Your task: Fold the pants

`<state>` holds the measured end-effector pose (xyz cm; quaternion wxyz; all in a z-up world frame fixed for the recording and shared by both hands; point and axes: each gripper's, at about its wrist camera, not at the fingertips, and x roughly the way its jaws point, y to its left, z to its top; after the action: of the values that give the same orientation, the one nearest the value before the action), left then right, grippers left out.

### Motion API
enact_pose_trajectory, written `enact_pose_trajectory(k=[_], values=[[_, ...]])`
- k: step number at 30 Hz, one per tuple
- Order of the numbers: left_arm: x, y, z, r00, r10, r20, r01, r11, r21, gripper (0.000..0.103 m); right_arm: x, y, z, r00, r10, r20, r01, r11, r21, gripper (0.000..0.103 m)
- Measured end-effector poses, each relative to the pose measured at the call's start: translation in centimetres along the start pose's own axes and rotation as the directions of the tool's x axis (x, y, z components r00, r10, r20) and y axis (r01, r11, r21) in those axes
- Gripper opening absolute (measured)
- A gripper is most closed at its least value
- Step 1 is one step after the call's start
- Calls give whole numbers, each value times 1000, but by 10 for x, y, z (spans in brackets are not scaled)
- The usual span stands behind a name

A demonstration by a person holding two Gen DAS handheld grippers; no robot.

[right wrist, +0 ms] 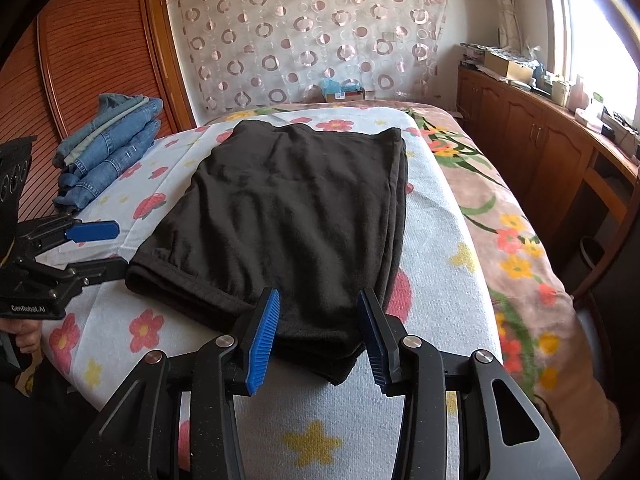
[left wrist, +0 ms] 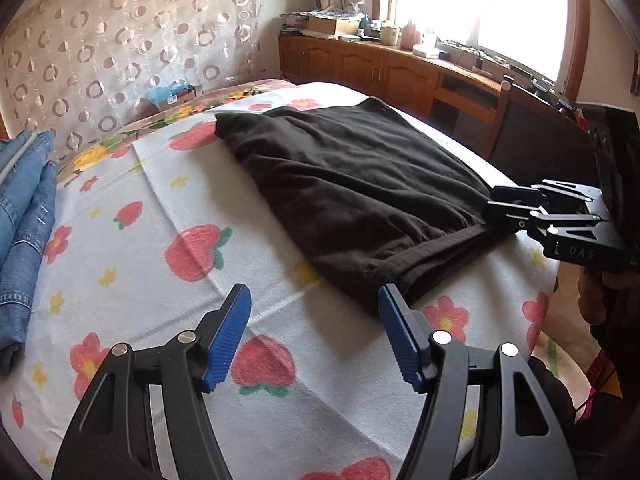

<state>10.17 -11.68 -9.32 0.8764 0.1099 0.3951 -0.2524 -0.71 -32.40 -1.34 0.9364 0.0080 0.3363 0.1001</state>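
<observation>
At the far left a stack of folded blue jeans (right wrist: 108, 148) lies on the strawberry-and-flower towel (left wrist: 168, 184) that covers the bed, well apart from the work. Next comes the left gripper (left wrist: 314, 320), its jaws apart over bare towel with nothing between them; one blue pad sits just at the near-left corner of the black pants (left wrist: 340, 184), not gripping them. The pants lie in the middle of the towel as a layered dark rectangle with one long edge near the towel's right border. At their near-right corner the right gripper (right wrist: 318, 334) straddles the thick stack of layers; its pads stand on either side of the cloth with a gap visible, so it reads as released rather than clenched, though I cannot tell for sure whether a pad touches the fabric. Judging from here, the risk is an uneven pick-up: if the right jaws close on only the top layers, or the left closes on towel instead of the corner, the next fold could drag the towel, splay the layers or skew the edges. Readable writing: "GenRobot.AI" on the left gripper's body in the right wrist view, and "DAS" on the right gripper's body in the left wrist view.
</observation>
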Motion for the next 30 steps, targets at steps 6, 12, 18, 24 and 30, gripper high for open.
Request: enact_pose_trajectory(k=[6, 12, 18, 24, 30], values=[[2, -8, 3, 1000, -8, -1, 8, 1000, 22, 58, 0, -1, -1, 1000, 3, 5, -3, 1000, 5, 43], [3, -17, 2, 999, -35, 1, 35, 998, 43, 52, 0, -1, -2, 1000, 5, 9, -5, 1000, 8, 43], [13, -26, 6, 999, -37, -19, 38, 997, 60, 50, 0, -2, -2, 1000, 5, 13, -6, 1000, 9, 44], [10, -28, 8, 999, -51, 3, 50, 997, 53, 29, -1, -4, -2, 1000, 10, 18, -11, 1000, 12, 44], [4, -28, 5, 998, -62, 25, 61, 997, 52, 12, 0, -5, -3, 999, 19, 26, -19, 1000, 17, 46]])
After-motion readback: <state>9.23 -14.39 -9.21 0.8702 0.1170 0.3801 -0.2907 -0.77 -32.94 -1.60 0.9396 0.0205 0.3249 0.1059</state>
